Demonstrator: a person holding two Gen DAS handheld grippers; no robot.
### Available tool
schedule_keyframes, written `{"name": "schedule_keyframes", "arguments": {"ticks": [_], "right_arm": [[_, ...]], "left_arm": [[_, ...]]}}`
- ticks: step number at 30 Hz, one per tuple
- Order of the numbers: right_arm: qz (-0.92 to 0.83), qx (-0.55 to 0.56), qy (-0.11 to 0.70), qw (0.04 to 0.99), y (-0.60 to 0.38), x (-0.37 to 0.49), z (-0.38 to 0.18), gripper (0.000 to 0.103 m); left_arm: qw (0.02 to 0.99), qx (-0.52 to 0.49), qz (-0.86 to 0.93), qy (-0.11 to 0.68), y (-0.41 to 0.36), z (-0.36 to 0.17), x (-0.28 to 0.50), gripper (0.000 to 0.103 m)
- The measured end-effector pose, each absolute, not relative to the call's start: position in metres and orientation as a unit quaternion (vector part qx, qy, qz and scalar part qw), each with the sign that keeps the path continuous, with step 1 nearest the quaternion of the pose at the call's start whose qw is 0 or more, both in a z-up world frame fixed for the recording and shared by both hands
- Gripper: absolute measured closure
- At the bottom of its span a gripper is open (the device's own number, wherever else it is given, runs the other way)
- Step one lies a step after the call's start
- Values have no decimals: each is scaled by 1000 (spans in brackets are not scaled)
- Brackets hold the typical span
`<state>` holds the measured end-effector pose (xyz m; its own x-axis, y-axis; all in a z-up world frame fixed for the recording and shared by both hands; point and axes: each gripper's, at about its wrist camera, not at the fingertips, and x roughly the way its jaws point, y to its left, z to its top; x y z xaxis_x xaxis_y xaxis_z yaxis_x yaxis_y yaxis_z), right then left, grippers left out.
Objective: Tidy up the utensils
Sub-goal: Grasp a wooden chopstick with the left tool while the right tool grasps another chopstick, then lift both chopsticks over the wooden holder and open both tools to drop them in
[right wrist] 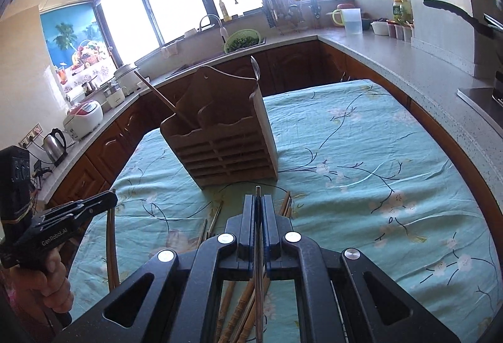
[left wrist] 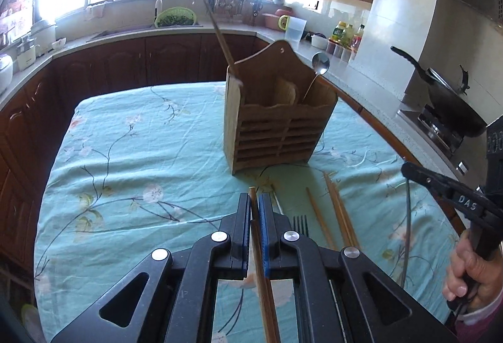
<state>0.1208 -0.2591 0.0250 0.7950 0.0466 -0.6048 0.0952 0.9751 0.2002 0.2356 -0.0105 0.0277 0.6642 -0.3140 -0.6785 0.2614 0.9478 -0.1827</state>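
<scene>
A wooden utensil holder (left wrist: 276,123) stands on the turquoise floral tablecloth (left wrist: 141,148); it also shows in the right wrist view (right wrist: 226,138). A chopstick (left wrist: 220,38) leans out of its left compartment and a metal spoon (left wrist: 319,66) out of its right. My left gripper (left wrist: 254,201) is shut on a wooden chopstick (left wrist: 261,264), held above the cloth in front of the holder. My right gripper (right wrist: 258,201) is shut on a thin metal utensil handle (right wrist: 258,248). Loose chopsticks (left wrist: 339,214) and a fork (left wrist: 301,223) lie on the cloth.
Several chopsticks (right wrist: 239,311) lie under my right gripper. Kitchen counters (right wrist: 408,66) ring the table, with a sink basket (left wrist: 174,16), a jug (left wrist: 294,28), a wok (left wrist: 449,97) on the stove, a rice cooker (right wrist: 83,119) and a kettle (right wrist: 55,145).
</scene>
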Motion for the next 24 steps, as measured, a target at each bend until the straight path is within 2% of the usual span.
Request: {"name": "schedule_keyframes", "arguments": {"ticks": [6,8,10,11,21,24], "right_arm": [[-6,112,320,941,-253,114,24,99],[-5,114,319,941,-253,112,24,99],[-5,115,318,941,-252,110,25,99],[-5,116,317,941,-252,109,24,99],[-3,118,325,938,-252,108,18,99],[-3,120,326,938,-253,108,17,99]], "left_arm": [[892,-37,-136,430,7,-6,253,98],[887,-41,-129,441,13,-11,255,92],[888,-41,-120,443,18,-12,252,83],[888,-38,-113,444,20,-13,251,82],[871,5,-72,486,14,-46,237,82],[876,30,-70,476,7,-47,240,82]]}}
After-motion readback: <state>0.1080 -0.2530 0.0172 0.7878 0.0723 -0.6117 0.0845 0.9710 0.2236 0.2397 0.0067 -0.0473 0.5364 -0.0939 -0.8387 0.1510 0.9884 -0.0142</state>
